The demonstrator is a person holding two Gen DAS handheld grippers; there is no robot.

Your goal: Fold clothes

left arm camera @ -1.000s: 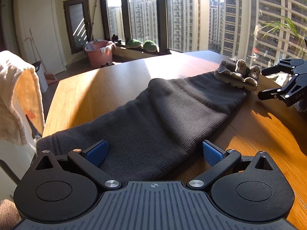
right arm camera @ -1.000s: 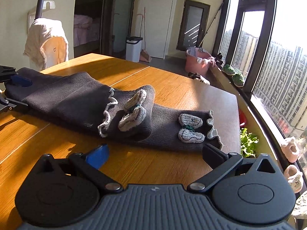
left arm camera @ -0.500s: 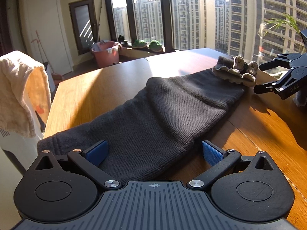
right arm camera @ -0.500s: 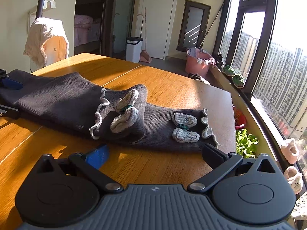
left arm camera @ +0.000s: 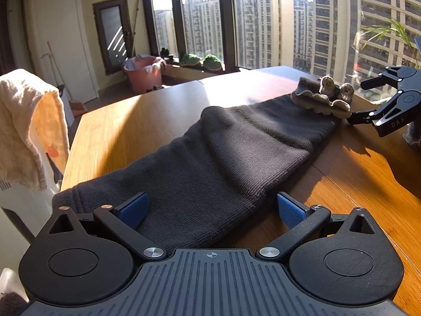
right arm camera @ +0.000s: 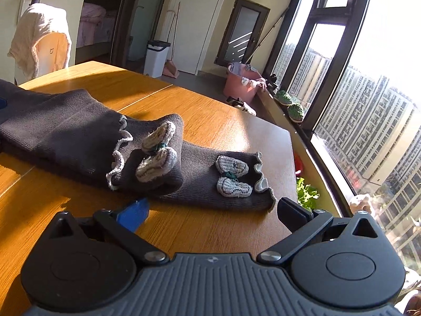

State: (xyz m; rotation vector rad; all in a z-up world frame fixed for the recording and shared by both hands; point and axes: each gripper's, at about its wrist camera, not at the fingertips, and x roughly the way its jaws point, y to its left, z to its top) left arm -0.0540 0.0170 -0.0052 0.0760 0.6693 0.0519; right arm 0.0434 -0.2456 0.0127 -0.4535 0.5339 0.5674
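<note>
Since a second ago the right gripper [right arm camera: 212, 212] has come in closer to the leggings [left arm camera: 223, 152], so the 2 cuffs fill more of its view and the left gripper's blue pad has nearly slid out at that view's left edge. The left gripper [left arm camera: 212, 208] has barely shifted; its fingers stay spread wide, straddling the waistband end without pinching it. The right gripper's fingers are spread wide too, hovering over bare wood just short of the near cuff [right arm camera: 236, 181], holding nothing. The dark leggings lie lengthwise across the table [left arm camera: 126, 121], 1 leg doubled back so its ruffled cuff and bow [right arm camera: 155, 155] sit on top of the other leg. The lower cuff ends near the table's window-side edge, with a plant [right arm camera: 306, 193] just past it. Open wood lies on the far side of the garment and in front of the right gripper. A draped towel [left arm camera: 23, 123] hangs beyond the table's end.
</note>
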